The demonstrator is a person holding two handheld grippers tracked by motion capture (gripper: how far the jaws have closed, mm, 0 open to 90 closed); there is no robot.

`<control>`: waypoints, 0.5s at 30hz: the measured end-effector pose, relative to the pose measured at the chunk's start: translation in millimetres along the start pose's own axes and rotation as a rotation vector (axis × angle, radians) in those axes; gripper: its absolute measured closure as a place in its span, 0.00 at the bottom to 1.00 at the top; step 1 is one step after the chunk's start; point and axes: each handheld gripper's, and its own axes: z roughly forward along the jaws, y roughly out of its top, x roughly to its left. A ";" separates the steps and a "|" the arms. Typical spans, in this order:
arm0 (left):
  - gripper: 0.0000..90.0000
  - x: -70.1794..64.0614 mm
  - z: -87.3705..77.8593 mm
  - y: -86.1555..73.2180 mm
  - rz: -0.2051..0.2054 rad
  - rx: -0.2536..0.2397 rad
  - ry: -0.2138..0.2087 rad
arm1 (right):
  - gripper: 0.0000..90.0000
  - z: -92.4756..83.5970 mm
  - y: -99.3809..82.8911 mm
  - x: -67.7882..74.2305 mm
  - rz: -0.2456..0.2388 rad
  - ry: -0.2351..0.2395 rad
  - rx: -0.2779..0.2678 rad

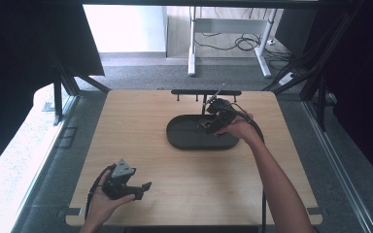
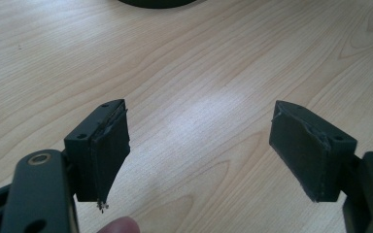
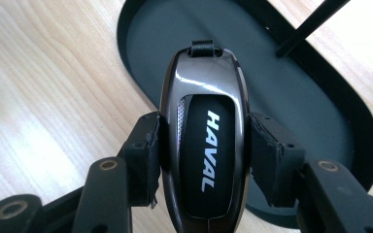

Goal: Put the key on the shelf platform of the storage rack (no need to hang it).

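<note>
A table [image 1: 189,184] holds an oval tray [image 1: 184,138] at its middle, toward the far side, with a rack [image 1: 206,92] standing just behind the tray at the far edge. The right gripper [image 1: 212,121] is over the right part of the tray, a key fob [image 3: 204,141] clamped between its jaws above the tray's floor. The left gripper [image 1: 131,187] is at the near left corner, well apart from the tray, jaws spread above bare tabletop.

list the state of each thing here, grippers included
left gripper: open, holding nothing, above bare table
right gripper: shut on key fob
key fob: clamped by its sides, held above the tray
tray: flat on the table, looks empty
</note>
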 end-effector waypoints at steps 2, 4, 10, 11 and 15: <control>0.25 0.6 -0.3 -0.2 -0.001 0.000 0.002 | 0.55 1.6 1.7 -1.8 0.005 -0.002 -0.001; 0.25 1.1 0.0 -0.4 -0.001 0.002 0.003 | 0.55 3.9 3.2 -3.3 0.009 -0.003 0.002; 0.25 1.6 1.8 -0.9 -0.003 0.007 0.000 | 0.55 14.3 5.5 -11.1 0.014 -0.011 0.018; 0.25 1.4 2.1 -0.9 -0.006 0.005 -0.001 | 0.55 16.4 5.9 -13.0 0.016 -0.016 0.018; 0.25 2.4 3.9 -1.7 -0.008 0.012 -0.001 | 0.55 24.3 7.4 -15.8 0.004 -0.014 0.028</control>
